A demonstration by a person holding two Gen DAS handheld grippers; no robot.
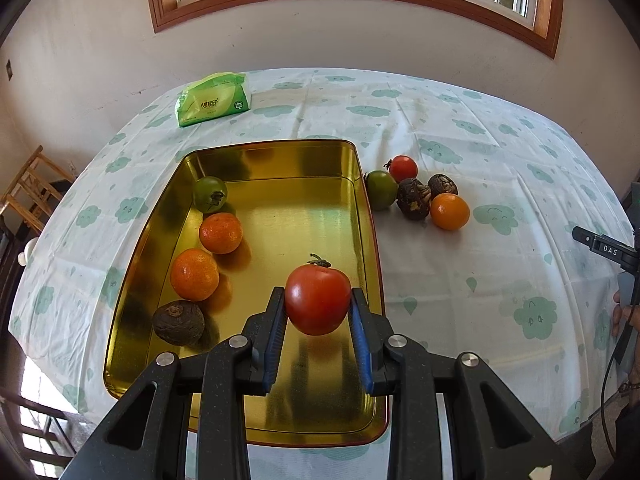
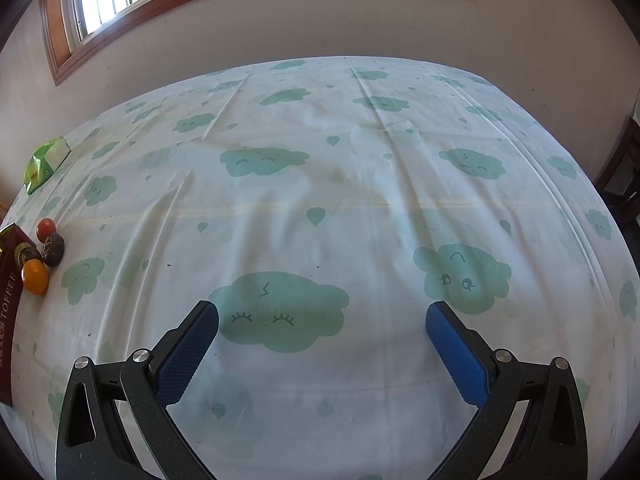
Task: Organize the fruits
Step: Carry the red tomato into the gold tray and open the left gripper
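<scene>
pinching a round red tomato (image 1: 318, 299) in the left gripper (image 1: 319, 300) jaws above the gold metal tray (image 1: 280, 160) already holding four fruits, with five more waiting on the cloud-print worktop (image 1: 480, 280) beside it, right gripper (image 2: 322, 316) jaws spread and empty.

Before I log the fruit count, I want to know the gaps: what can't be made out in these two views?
- Left wrist view: the tin's near edge is hidden behind the left gripper, which is shut on a red tomato.
- Right wrist view: the tin is cut off by the left edge, so its contents are unseen.
- Right wrist view: the fruit pile is small and overlapping, so no sure count.
</scene>
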